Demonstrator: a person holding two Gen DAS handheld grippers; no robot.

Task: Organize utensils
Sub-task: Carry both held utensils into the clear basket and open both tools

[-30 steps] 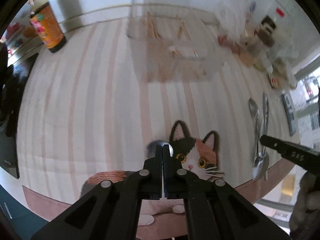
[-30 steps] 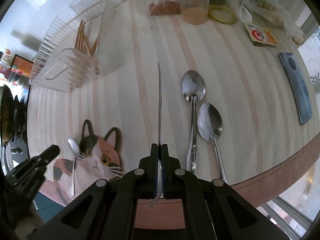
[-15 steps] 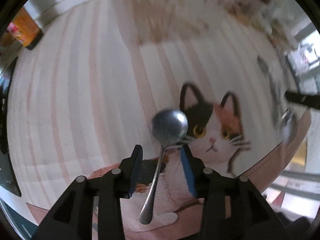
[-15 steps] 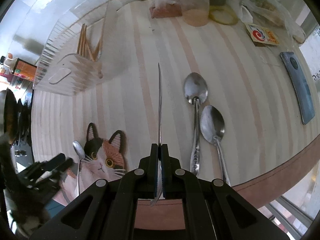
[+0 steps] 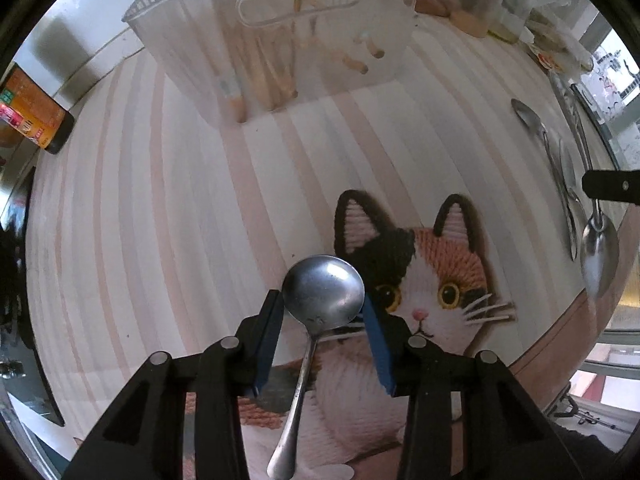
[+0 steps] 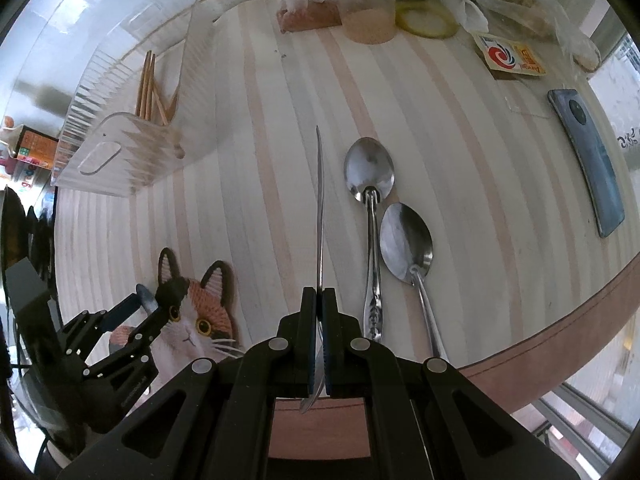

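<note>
My left gripper (image 5: pixel 323 312) is open, its jaws either side of a small round-bowled metal spoon (image 5: pixel 322 292) lying on the cat-shaped mat (image 5: pixel 432 280). My right gripper (image 6: pixel 319 300) is shut on a metal spoon (image 6: pixel 319 208) seen edge-on, held above the striped table; its bowl also shows in the left wrist view (image 5: pixel 599 252). Two more spoons (image 6: pixel 370 172) (image 6: pixel 406 236) lie on the table right of it. A clear plastic utensil holder (image 5: pixel 280 32) with chopsticks stands at the back; it also shows in the right wrist view (image 6: pixel 128 132).
An orange carton (image 5: pixel 32 112) stands at far left. A phone (image 6: pixel 586 156), a plastic cup (image 6: pixel 366 4), jars and bags crowd the far right side. The round table edge (image 6: pixel 560 320) runs close to the right gripper.
My left gripper opened, moved forward and lower, and its jaws now flank the small spoon's bowl on the cat mat. The right gripper stays shut on its spoon, barely moved.
</note>
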